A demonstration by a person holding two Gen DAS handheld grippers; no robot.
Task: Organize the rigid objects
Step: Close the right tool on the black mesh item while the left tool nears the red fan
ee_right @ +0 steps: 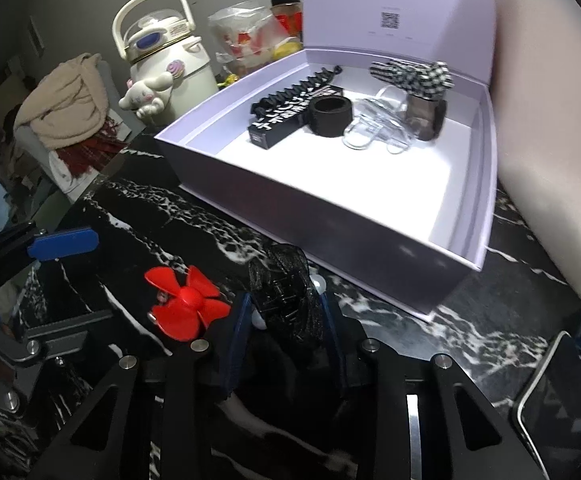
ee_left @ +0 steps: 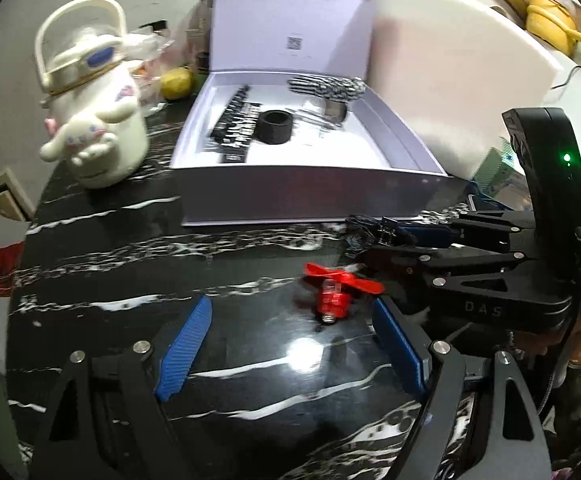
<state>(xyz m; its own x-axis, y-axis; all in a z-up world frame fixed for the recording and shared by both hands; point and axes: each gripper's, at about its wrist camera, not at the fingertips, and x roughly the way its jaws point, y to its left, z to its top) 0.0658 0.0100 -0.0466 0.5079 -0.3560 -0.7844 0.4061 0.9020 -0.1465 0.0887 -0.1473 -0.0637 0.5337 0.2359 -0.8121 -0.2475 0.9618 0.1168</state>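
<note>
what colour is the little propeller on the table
Red; the propeller shows best in the right wrist view.

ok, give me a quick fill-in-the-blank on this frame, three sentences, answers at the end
1. The right gripper is shut on the ____ mesh hair clip.
2. The left gripper is open, with the ____ propeller toy lying on the marble table ahead of its fingers.
3. The black ring lies inside the open ____ box.

Missing words: black; red; white
</note>
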